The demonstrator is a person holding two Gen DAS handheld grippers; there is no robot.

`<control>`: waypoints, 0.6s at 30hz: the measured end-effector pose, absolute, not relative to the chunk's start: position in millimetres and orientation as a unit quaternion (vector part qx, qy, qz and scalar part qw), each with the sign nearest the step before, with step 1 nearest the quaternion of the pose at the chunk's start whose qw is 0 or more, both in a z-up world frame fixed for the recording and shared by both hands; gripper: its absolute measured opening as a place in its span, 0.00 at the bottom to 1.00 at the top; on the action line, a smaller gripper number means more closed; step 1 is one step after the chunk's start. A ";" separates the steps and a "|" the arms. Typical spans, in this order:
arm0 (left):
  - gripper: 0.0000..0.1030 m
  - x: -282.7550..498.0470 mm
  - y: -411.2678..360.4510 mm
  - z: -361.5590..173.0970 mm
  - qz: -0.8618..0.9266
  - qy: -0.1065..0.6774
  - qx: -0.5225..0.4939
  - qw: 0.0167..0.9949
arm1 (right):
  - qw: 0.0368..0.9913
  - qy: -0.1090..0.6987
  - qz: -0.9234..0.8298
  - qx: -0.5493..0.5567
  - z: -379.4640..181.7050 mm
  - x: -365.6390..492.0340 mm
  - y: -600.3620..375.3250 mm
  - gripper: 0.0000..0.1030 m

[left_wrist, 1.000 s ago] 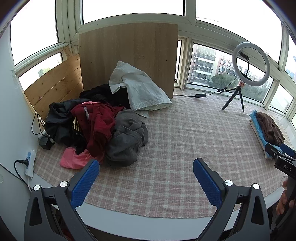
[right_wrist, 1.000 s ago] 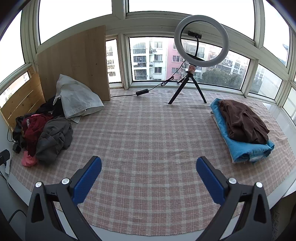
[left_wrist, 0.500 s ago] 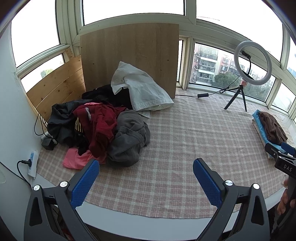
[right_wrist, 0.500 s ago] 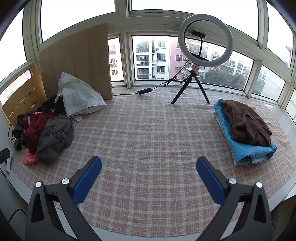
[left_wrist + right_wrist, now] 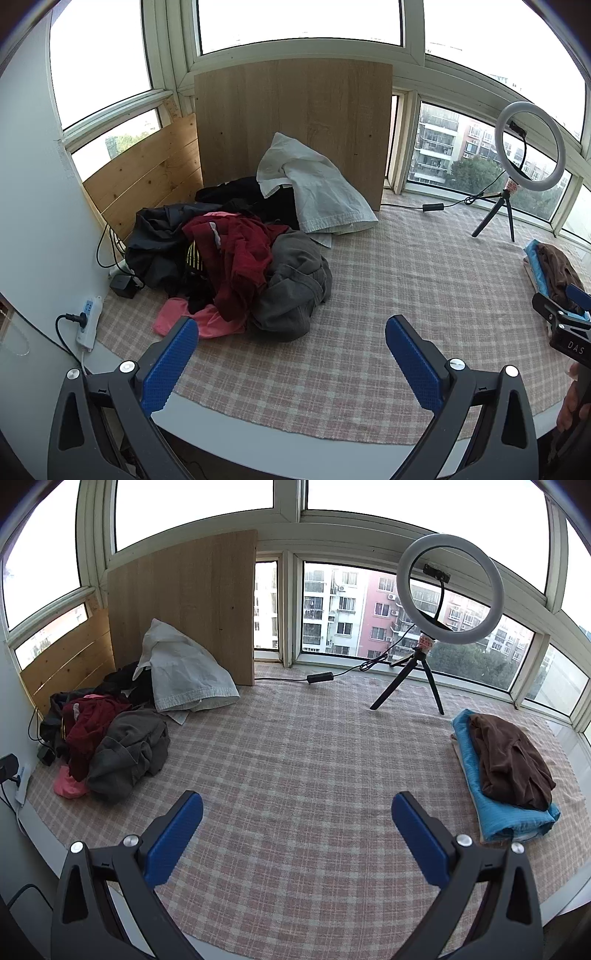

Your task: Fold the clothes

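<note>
While both tools hover above the near edge of the plaid cloth (image 5: 295, 760), I see my left gripper (image 5: 291, 354) with its jaws spread wide and nothing between them, and my right gripper (image 5: 297, 830) the same, wide apart and empty. From the left wrist view, the pile (image 5: 236, 258) of unfolded clothes lies at the far left of the cloth: a grey garment (image 5: 295, 291) nearest me, a dark red one (image 5: 240, 254) on top, a pink one (image 5: 207, 321) at the front edge, black ones behind. A pale garment (image 5: 317, 192) leans against the upright board (image 5: 295, 122). On the right, well apart from the pile, a brown garment (image 5: 509, 760) rests on a folded blue one (image 5: 491, 808). A ring light (image 5: 450, 594) on a tripod stands by the windows. A power strip (image 5: 88, 321) lies left of the pile.
</note>
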State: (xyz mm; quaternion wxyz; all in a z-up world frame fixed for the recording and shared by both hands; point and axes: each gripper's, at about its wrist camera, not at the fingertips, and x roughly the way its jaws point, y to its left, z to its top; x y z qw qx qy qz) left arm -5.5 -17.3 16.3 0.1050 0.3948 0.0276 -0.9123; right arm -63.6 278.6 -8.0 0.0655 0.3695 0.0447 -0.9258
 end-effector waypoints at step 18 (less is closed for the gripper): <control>0.99 -13.9 -115.3 27.5 -0.914 0.055 0.376 0.140 | 0.138 0.053 -0.918 0.368 16.6 -94.7 171.6 1.00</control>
